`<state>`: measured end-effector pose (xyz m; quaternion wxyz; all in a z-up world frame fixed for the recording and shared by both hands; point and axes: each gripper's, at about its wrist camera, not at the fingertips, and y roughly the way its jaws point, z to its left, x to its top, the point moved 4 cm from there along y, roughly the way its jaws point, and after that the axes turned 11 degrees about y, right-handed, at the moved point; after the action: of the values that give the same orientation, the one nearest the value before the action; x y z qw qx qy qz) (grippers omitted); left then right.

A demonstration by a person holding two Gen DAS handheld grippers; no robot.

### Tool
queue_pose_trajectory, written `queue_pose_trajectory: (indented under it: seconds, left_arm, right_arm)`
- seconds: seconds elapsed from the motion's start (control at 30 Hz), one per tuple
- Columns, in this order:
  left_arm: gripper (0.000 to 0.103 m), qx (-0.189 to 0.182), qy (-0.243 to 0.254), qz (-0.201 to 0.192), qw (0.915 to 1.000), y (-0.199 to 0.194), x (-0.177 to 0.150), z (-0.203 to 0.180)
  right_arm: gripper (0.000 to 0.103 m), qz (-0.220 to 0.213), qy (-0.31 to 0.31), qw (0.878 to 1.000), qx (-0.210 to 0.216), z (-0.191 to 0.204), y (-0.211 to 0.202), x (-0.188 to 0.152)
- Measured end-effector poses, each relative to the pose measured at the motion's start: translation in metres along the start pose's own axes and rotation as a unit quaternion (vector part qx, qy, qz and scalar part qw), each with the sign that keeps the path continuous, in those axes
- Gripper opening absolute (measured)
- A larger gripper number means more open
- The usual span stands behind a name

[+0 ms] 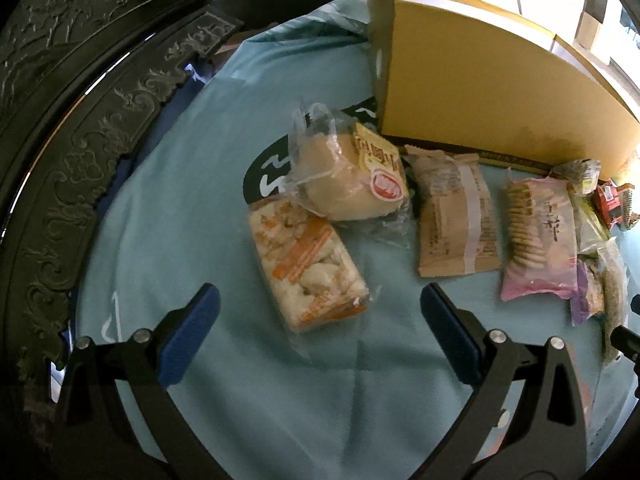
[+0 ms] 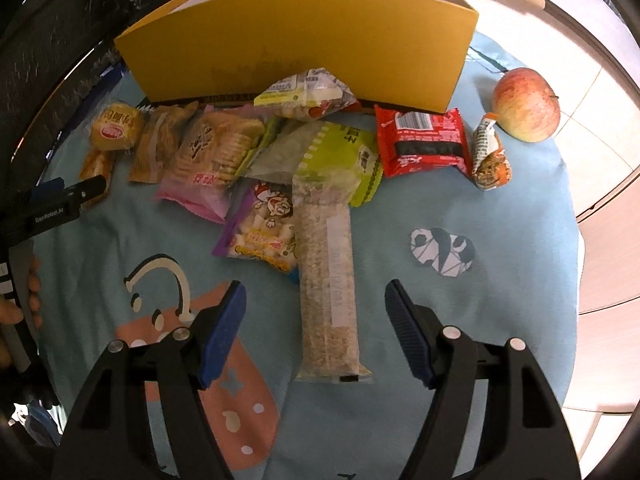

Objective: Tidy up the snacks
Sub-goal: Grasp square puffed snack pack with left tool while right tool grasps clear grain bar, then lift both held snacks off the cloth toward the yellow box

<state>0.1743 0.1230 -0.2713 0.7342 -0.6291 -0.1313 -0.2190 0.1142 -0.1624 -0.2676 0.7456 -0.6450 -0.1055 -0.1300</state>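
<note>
a round table draped in a soft pale-blue cloth [image 2: 500, 208] with cartoon prints fills both views, a dark carved chair back [image 1: 80, 128] at its edge. a stiff yellow cardboard box [image 2: 304, 44] stands open at the far side, likely the place the snacks are meant to go, so the packets lie heaped just before its wall. the right gripper [image 2: 316, 312] hangs released, its ribbed blue pads straddling a long clear sleeve of grainy crackers [image 2: 328, 292] without touching it, seemingly lined up for a pinch across its width. the left gripper [image 1: 320, 312] is likewise spread wide, empty, just short of a crinkly orange-and-white packet [image 1: 308, 268]. a smooth round apple [image 2: 526, 106] sits apart at the right.
</note>
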Motion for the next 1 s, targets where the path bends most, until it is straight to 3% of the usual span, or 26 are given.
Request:
queue_pose_trajectory:
  seconds: [0.47,0.53,0.57,0.6,0.63,0.87,1.0]
  left_arm:
    - [0.101,0.006,-0.013,0.024,0.9996,0.030,-0.001,0.008]
    - [0.100,-0.002,-0.019,0.021,0.9996,0.033,-0.004,0.010]
    - [0.095,-0.013,-0.022,0.017,0.9995,0.033,-0.005,0.011]
    - [0.072,-0.021,-0.020,0.007,0.9995,0.030,-0.005,0.010]
    - [0.058,-0.025,-0.014,-0.003,0.9996,0.026,-0.004,0.009]
    - [0.054,-0.062,-0.008,-0.039,0.9973,0.002,-0.002,-0.001]
    - [0.054,-0.072,-0.002,-0.032,0.9969,-0.003,-0.012,-0.008]
  right_arm:
    - [0.072,0.016,-0.032,0.999,-0.021,0.012,0.036,-0.003]
    - [0.062,0.005,-0.053,0.998,-0.020,0.018,0.037,-0.005]
    - [0.054,0.005,-0.054,0.998,-0.016,0.018,0.036,-0.003]
    - [0.033,0.004,-0.053,0.999,-0.013,0.018,0.035,-0.002]
    - [0.029,0.007,-0.048,0.999,-0.007,0.016,0.035,0.000]
    - [0.029,0.012,-0.025,0.999,0.020,0.008,0.030,-0.005]
    - [0.029,0.011,-0.015,0.999,0.030,0.002,0.023,-0.008]
